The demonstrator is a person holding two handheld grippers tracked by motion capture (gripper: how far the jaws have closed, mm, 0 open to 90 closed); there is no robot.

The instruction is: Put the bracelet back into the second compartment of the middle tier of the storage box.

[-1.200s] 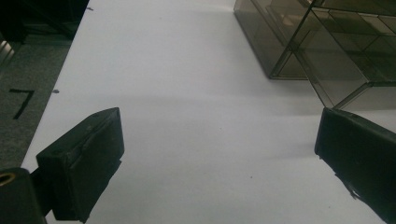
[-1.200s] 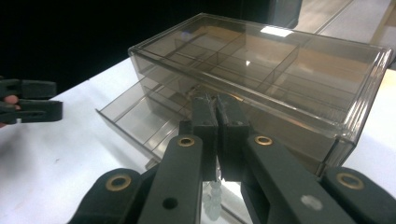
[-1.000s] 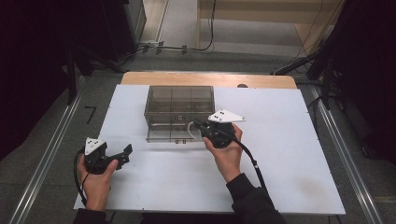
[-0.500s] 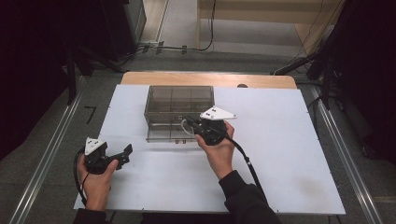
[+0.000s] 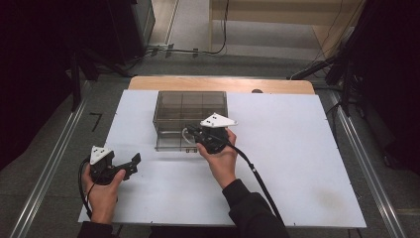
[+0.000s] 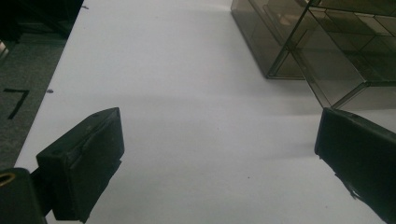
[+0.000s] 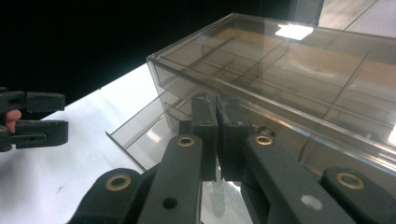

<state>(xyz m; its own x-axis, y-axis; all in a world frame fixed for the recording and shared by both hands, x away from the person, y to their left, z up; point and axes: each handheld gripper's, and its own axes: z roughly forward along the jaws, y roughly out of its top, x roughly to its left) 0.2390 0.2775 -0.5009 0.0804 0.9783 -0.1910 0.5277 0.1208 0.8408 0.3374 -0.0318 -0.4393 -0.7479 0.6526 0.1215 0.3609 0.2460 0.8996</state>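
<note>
1. The right gripper (image 5: 194, 134) is held against the near front of a smoky clear plastic organiser box (image 5: 190, 106), near the middle of the white table (image 5: 297, 163). In the right gripper view its two black jaws stand pressed almost together, with at most a thin sliver of something between them. It may be the front edge or pull of a drawer, but I cannot tell for sure what they have hold of.

2. A shallow clear drawer (image 7: 140, 135) juts out from the bottom of the box on its near side, partly open. A string of small pale beads or a similar item (image 7: 217, 198) shows just below the jaws; it is too blurred to name.

3. The left gripper (image 5: 130, 166) hovers low over the near left part of the table, well apart from the box. Its jaws stand wide apart with nothing between them.

4. My reading is that the job is working the drawer of the box. The drawer is out part of the way; whether it is being pulled or pushed I cannot say. What remains is either finishing that travel or dealing with its contents.

5. The box is rectangular and see-through brown-grey, with a flat lid and inner dividers forming a grid of compartments, which look empty from above.
</note>
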